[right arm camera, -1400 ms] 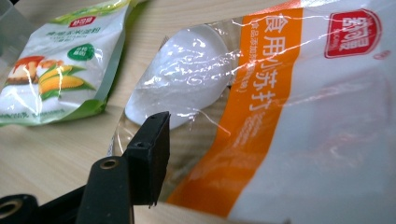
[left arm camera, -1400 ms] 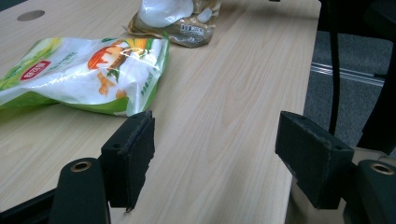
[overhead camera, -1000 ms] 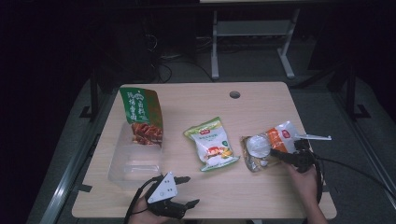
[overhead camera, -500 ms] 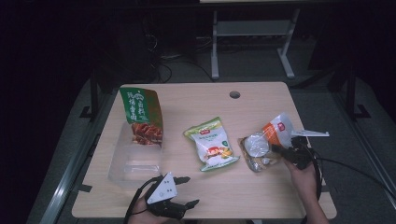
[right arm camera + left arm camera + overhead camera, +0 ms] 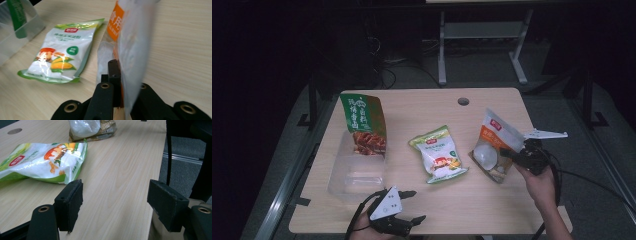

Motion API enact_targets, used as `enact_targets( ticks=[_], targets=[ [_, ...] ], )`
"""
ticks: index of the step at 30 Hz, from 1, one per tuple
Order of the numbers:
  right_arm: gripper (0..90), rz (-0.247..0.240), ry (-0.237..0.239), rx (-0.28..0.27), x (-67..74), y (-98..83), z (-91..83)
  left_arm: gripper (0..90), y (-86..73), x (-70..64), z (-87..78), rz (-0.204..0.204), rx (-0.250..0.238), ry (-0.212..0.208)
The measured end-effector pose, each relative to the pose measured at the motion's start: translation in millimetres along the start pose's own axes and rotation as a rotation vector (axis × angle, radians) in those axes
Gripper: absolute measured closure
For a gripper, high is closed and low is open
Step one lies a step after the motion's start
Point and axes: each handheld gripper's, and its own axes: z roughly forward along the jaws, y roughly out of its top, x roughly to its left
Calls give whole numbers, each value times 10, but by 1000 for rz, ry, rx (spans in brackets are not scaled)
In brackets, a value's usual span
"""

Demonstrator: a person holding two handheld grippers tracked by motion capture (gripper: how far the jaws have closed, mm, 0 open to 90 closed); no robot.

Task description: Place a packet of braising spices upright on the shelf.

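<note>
**A:** Dark room, metal frame legs behind. Light wood table (image 5: 422, 107), cable hole (image 5: 463, 101) near the far edge. What's on it?

**B:** Three bags and a clear plastic bin (image 5: 357, 172). Green tall bag (image 5: 364, 125) stands upright in the bin at the left. Green-and-white corn bag (image 5: 439, 155) lies flat near the middle. Orange-and-white pouch (image 5: 493, 145) is at the right.

**A:** Right gripper (image 5: 517, 156)?

**B:** Jaws clamped together on the pouch. In the right gripper view the pads pinch the pouch (image 5: 130, 50) edge between them, film standing up out of the grip. In the high view the pouch is tilted, top corner raised, lower end at or just above the table; can't tell if it touches.

**A:** Jaw motion?

**B:** They have just been closing, pouch between them.

**A:** Left gripper (image 5: 412, 206)?

**B:** Near the table's front edge, in front of the bin. Jaws spread wide, nothing between them. Its own view looks across bare wood toward the corn bag (image 5: 45, 161), with the pouch (image 5: 92, 130) farther off.

**A:** Corn bag vs pouch?

**B:** Near, not touching.
</note>
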Motion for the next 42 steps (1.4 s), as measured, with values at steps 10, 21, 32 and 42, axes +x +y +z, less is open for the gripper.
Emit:
enact_targets(
  ticks=[10,21,32,42],
  targets=[
    [900,-91,31,23,206,175,-55,283,-5,-12,-5,-7,-9,-3],
    [900,-177,124,7,598,472,-126,282,-5,-32,-13,2,0,-13],
    [900,-265,238,-13,1066,822,-2,281,-11,-59,1,3,-7,-23],
    [900,-334,347,-11,1498,1068,266,281,-14,-61,-1,6,-7,-25]
  ],
)
